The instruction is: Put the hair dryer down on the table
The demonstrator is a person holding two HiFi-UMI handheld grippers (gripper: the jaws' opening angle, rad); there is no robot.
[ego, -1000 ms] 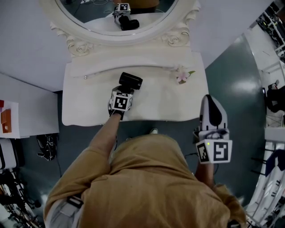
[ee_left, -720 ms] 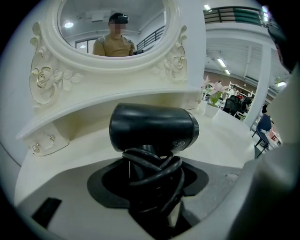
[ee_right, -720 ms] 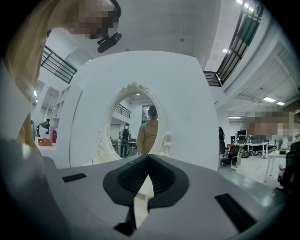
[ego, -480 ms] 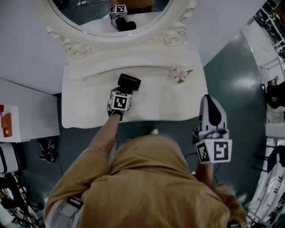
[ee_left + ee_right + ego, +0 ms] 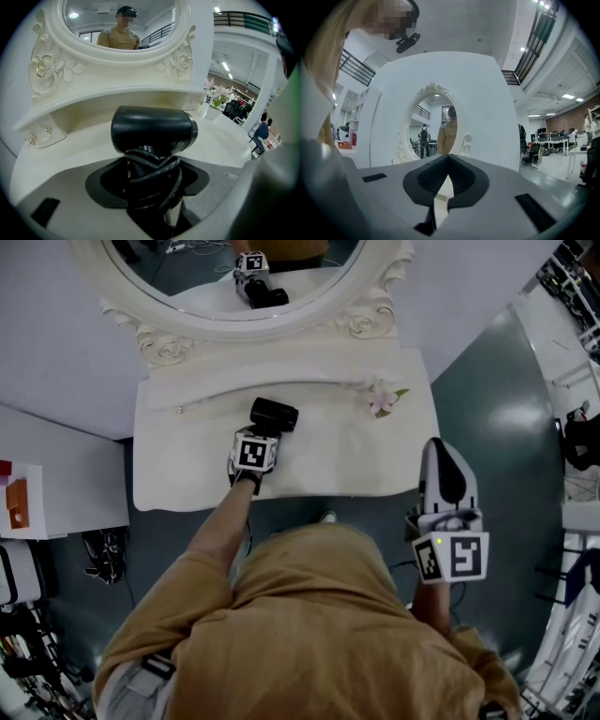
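Note:
A black hair dryer [image 5: 275,413] with its cord wound round the handle is low over the white dressing table [image 5: 187,470], barrel toward the mirror. My left gripper [image 5: 264,430] has its jaws around the cord-wrapped handle [image 5: 151,176]; they have just been opening a little, with the handle still between the pads. The barrel [image 5: 152,130] lies crosswise just beyond the jaws, and I cannot tell whether it rests on the tabletop. My right gripper [image 5: 442,454] hangs off the table's right front corner, over the floor. In its own view the right gripper [image 5: 448,161] is shut and holds nothing.
An ornate oval mirror [image 5: 225,306] stands at the back of the table on a raised shelf [image 5: 93,101]. A small pink flower [image 5: 382,397] lies at the back right. A white cabinet [image 5: 56,493] stands to the left, and grey floor [image 5: 487,399] lies to the right.

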